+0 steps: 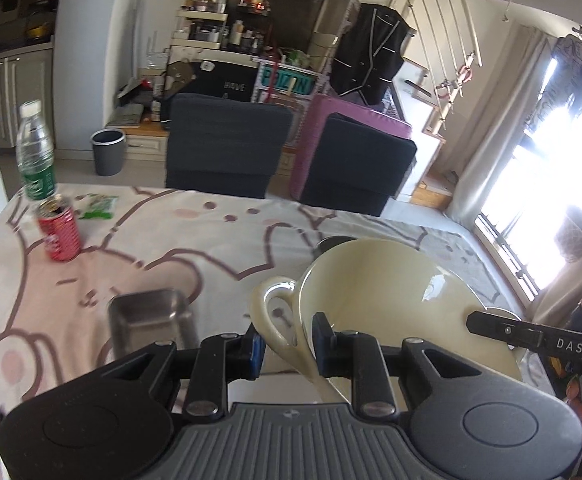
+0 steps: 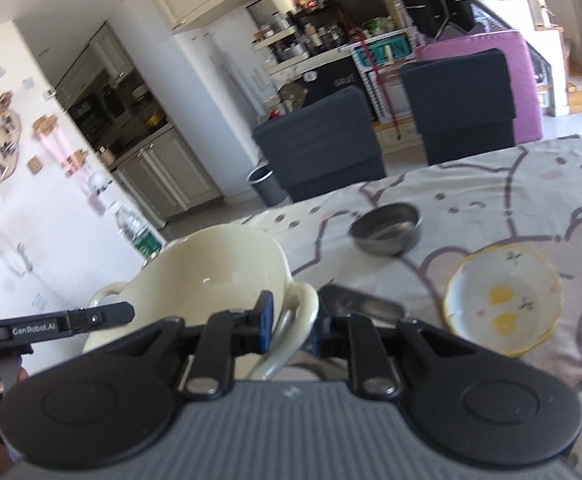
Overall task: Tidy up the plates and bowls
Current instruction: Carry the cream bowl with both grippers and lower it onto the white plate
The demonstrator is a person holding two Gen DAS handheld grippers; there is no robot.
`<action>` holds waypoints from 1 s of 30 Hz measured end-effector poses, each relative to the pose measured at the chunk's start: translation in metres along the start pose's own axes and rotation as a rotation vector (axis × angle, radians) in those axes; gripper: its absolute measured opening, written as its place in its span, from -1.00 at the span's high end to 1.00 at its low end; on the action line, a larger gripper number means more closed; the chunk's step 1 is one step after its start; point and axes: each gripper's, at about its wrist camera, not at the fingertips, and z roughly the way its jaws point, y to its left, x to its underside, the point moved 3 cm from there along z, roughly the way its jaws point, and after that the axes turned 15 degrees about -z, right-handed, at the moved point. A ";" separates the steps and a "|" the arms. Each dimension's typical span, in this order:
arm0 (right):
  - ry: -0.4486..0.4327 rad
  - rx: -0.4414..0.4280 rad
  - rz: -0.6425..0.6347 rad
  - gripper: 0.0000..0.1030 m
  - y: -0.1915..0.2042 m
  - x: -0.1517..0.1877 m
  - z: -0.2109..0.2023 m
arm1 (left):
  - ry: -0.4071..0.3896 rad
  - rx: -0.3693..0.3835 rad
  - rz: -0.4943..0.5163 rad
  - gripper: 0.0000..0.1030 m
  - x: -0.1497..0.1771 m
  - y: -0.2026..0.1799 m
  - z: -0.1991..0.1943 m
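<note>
Cream two-handled bowl (image 1: pixel 387 300) is hanging tilted above the surface (image 1: pixel 131 248), left tool (image 1: pixel 287 346) and right tool (image 2: pixel 291 320) each clamping a handle. Uneven lifting is risking slippage onto the steel tray (image 1: pixel 151 320) below.

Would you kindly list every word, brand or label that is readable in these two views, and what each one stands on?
"DAS" on the right gripper body.
"GenRobot.AI" on the left gripper body.
"HAVE A" on the black board behind the chairs.
Red can and water bottle labels: too blurred to read.
</note>
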 end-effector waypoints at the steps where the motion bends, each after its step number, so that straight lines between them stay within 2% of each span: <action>1: 0.011 -0.008 -0.005 0.57 0.003 0.002 0.003 | -0.004 -0.004 -0.004 0.48 0.003 0.005 -0.002; 7: 0.064 -0.050 -0.023 0.56 0.011 0.018 0.021 | -0.005 -0.009 -0.054 0.49 0.022 0.039 -0.003; 14: 0.130 -0.051 -0.063 0.57 0.013 0.025 0.040 | 0.037 0.017 -0.141 0.49 0.043 0.073 0.015; 30: 0.270 -0.031 -0.083 0.57 0.035 0.059 0.059 | 0.180 -0.023 -0.207 0.50 0.057 0.103 0.053</action>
